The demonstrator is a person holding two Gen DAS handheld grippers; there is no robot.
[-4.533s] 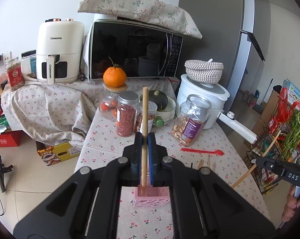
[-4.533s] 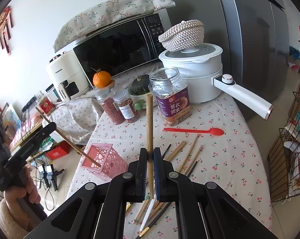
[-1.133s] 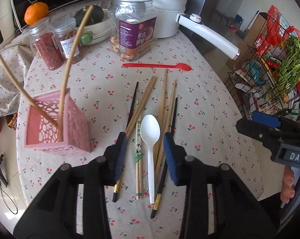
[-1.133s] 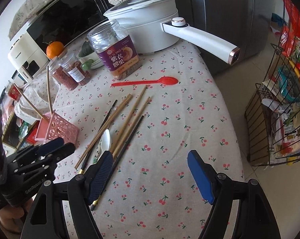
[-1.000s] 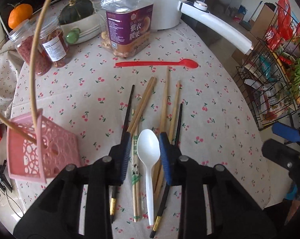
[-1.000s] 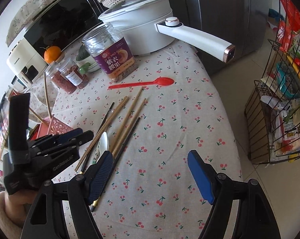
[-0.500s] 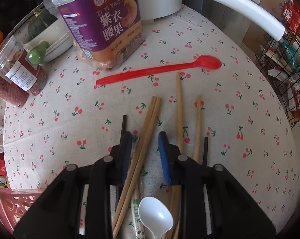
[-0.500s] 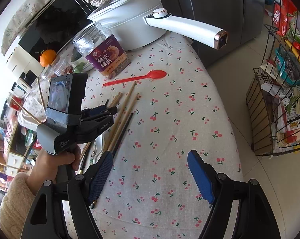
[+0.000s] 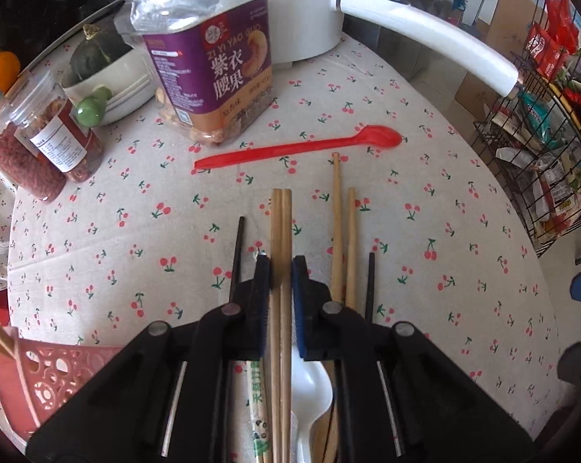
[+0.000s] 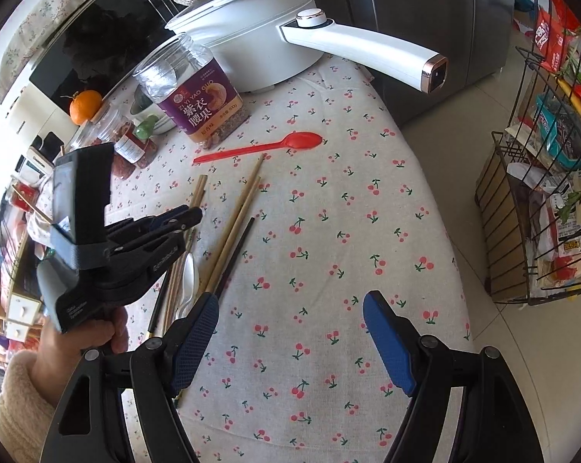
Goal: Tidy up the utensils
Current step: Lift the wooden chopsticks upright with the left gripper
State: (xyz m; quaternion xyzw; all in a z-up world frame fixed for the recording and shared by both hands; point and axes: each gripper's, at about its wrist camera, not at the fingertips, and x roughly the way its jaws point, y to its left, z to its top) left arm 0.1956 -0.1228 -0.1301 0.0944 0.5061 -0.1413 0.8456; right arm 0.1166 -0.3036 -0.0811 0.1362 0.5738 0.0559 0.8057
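- Leftmost in the left wrist view, the pink basket (image 9: 39, 378) holds a wooden chopstick whose end leans out over its rim.
- Next come two red-filled jars (image 9: 55, 142), a white bowl (image 9: 117, 81) with a dark green squash in it, and the purple-labelled nut jar (image 9: 213, 73), which is part full; a white pot (image 10: 252, 50) stands behind it.
- On the bench (image 9: 445, 250), the left gripper (image 9: 281, 270) straddles the pair of wooden chopsticks (image 9: 281, 223). Its fingers have just been closing and now stand narrowly apart, flanking the pair; whether the pads press it I cannot tell.
- Only the left wrist view shows the white spoon (image 9: 311, 389) under that gripper.
- Only the right wrist view shows the hand (image 10: 82, 332) holding the left gripper, and the right gripper (image 10: 290, 332), fingers wide apart and holding nothing.
- Compared with a second ago, the left gripper sits lower and farther forward over the utensil pile, and the red spoon (image 9: 302, 146) looms nearer.
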